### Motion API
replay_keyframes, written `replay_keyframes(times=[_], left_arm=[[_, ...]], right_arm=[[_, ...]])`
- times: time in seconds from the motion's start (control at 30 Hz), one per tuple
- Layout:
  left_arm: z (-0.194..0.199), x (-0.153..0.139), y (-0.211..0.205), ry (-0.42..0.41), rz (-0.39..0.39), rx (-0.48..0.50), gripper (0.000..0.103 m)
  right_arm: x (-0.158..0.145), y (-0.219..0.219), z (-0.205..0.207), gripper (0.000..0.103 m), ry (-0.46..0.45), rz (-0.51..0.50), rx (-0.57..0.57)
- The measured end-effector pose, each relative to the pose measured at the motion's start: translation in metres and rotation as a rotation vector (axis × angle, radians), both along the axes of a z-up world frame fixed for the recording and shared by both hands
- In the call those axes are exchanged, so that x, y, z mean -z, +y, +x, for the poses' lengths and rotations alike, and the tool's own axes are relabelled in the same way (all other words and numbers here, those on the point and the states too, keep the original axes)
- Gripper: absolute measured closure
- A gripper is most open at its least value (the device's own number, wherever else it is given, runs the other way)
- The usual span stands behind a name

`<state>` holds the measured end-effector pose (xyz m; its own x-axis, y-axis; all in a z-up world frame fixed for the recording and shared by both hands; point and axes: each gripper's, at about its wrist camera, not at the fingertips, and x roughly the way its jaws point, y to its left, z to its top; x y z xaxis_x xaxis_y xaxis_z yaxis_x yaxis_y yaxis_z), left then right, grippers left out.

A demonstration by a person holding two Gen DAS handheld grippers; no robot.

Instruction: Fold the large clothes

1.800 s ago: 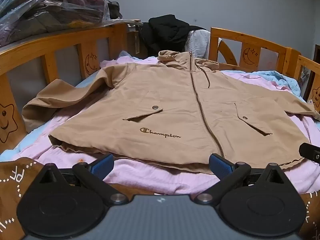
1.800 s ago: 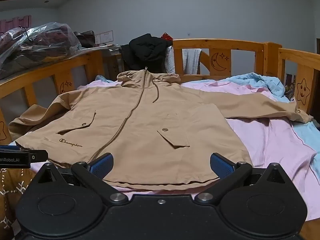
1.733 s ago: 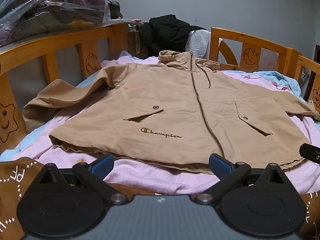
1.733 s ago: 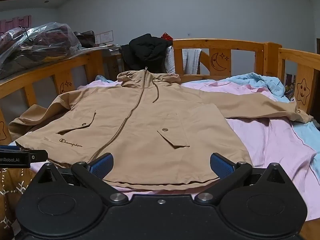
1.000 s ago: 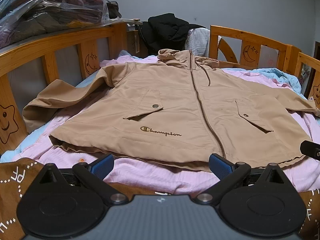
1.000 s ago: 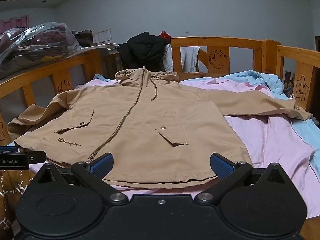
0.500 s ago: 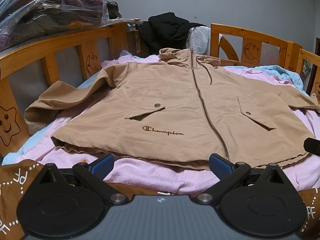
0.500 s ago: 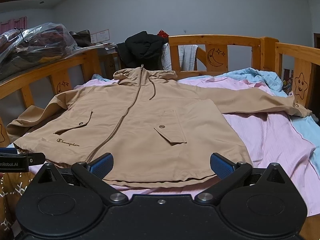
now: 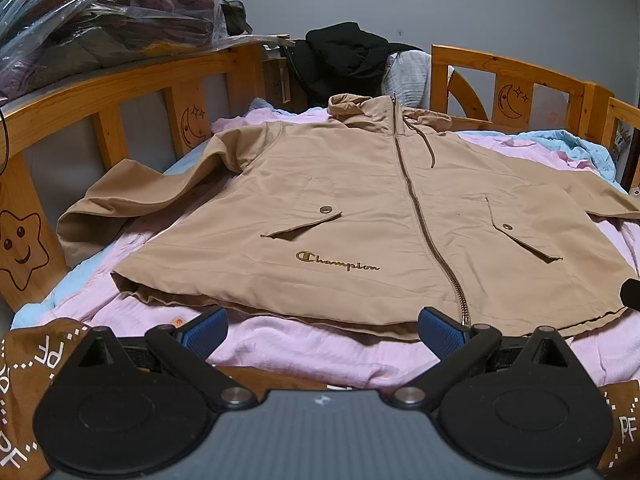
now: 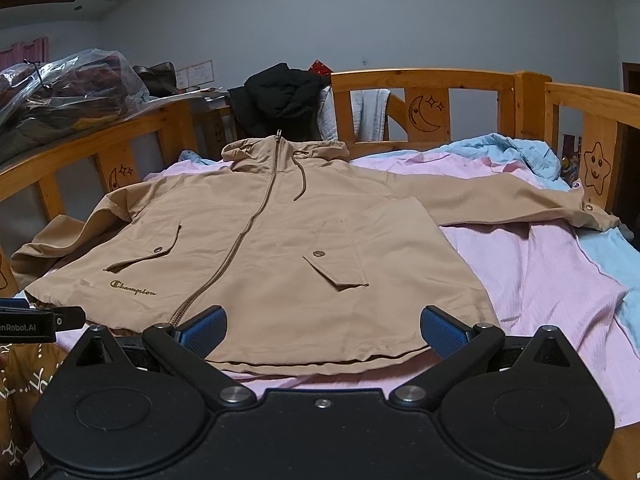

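A tan hooded Champion jacket (image 9: 360, 208) lies flat and zipped, front up, on a pink sheet, with both sleeves spread out to the sides; it also shows in the right wrist view (image 10: 288, 248). My left gripper (image 9: 322, 330) is open and empty, just short of the jacket's hem at its left half. My right gripper (image 10: 322, 328) is open and empty, at the hem's right half. The left gripper's body (image 10: 36, 324) shows at the left edge of the right wrist view.
A wooden bed rail (image 9: 120, 92) with moon and star carvings surrounds the bed. A pink sheet (image 10: 532, 272) and a light blue blanket (image 10: 520, 152) lie under the jacket. Black clothes (image 10: 280, 100) hang on the far rail. Bagged clothes (image 9: 100, 20) sit at left.
Both grippers have moved slightly closer to and higher over the jacket's hem. The jacket has not moved and both grippers stay open.
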<state>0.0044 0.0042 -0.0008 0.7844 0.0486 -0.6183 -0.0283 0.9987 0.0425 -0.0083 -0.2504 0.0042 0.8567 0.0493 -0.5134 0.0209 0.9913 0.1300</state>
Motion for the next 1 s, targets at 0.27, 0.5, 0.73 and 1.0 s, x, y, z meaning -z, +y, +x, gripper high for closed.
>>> replay_keyframes(times=[0.27, 0.5, 0.73, 1.0], left_arm=[[0.0018, 0.0014, 0.0019, 0.004, -0.005, -0.006, 0.000], [0.0016, 0.0022, 0.0017, 0.003, -0.005, -0.005, 0.000], [0.0017, 0.0038, 0.0017, 0.012, -0.006, -0.006, 0.000], [0.0010, 0.0048, 0.0008, 0.018, 0.001, -0.008, 0.000]], right_arm=[[0.0011, -0.0028, 0.0015, 0.000, 0.018, 0.016, 0.018], [0.0012, -0.0025, 0.0021, 0.000, 0.016, 0.016, 0.016], [0.0017, -0.0025, 0.0019, 0.000, 0.018, 0.017, 0.016], [0.0018, -0.0019, 0.0007, 0.000, 0.015, 0.006, 0.034]])
